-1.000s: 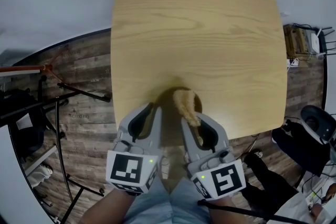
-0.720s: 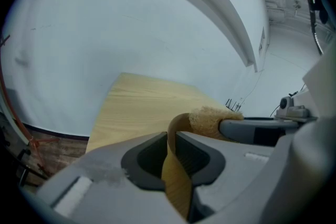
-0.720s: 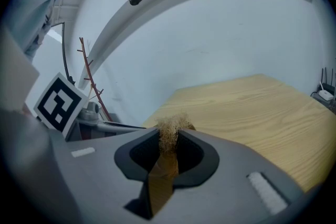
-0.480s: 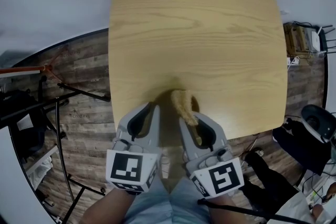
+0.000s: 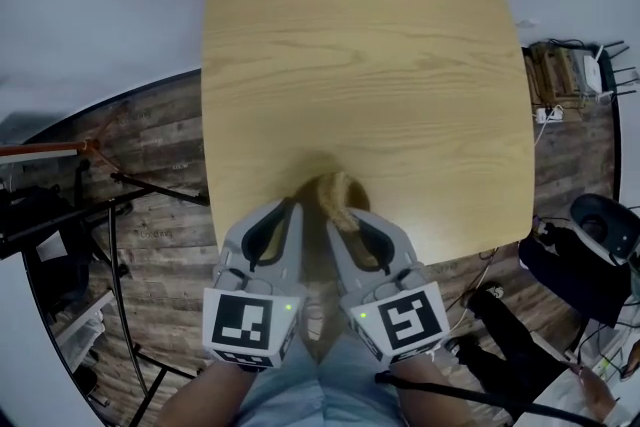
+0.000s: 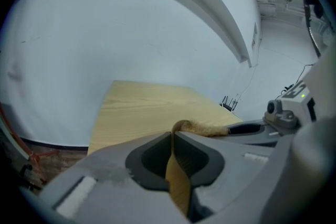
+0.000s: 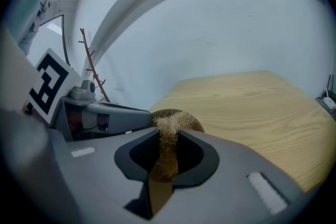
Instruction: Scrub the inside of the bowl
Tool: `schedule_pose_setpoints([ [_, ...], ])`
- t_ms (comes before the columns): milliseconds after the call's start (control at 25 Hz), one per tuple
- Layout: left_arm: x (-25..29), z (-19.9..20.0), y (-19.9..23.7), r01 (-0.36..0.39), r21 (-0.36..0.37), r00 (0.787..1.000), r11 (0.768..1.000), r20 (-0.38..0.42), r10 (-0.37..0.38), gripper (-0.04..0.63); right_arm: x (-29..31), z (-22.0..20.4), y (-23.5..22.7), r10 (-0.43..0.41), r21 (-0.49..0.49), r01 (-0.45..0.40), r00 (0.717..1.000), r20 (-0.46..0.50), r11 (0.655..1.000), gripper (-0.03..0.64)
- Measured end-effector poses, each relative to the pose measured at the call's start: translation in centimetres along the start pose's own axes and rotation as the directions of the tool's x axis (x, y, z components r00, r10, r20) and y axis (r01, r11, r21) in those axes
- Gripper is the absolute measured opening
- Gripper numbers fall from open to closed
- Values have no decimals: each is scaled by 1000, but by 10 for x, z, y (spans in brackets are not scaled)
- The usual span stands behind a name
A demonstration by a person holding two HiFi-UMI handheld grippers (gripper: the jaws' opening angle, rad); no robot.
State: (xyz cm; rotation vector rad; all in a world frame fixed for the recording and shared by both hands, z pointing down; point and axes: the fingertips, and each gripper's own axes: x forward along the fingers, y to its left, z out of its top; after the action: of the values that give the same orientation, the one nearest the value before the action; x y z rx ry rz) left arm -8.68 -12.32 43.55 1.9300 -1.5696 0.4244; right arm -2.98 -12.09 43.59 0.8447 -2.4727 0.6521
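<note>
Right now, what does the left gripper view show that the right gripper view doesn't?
Left gripper view only: the left claw shut on the bowl's thin brown wall. Right gripper view only: the right claw shut on the fibrous scrubber, plus the left claw's marker cube. Both: the wooden table, the white wall, and the scrubber at the bowl's rim.

Light wooden table [image 5: 370, 65]; bowl [image 5: 308, 190] apparently resting near front edge.
</note>
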Motion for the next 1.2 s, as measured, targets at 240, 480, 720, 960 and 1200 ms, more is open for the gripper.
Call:
schedule_pose_setpoints([
  [240, 1, 12, -8, 53, 19, 998, 998, 22, -53, 38, 14, 2, 13, 65, 4, -65, 996, -69, 998, 60],
  [480, 2, 19, -12, 88, 18, 995, 996, 39, -89, 37, 21, -5, 22, 150, -7, -152, 980, -127, 988, 58],
  [720, 5, 18, -6, 83, 5, 996, 997, 32, -83, 34, 17, -12, 37, 253, -33, -265, 945, -205, 964, 58],
  [960, 6, 16, 0, 89, 46, 995, 995, 33, -90, 32, 7, -17, 51, 319, 4, -326, 924, -209, 945, 58],
  [1200, 6, 18, 5, 73, 74, 996, 995, 39, -76, 32, -13, -14, 53, 330, 19, -333, 926, -185, 943, 58],
])
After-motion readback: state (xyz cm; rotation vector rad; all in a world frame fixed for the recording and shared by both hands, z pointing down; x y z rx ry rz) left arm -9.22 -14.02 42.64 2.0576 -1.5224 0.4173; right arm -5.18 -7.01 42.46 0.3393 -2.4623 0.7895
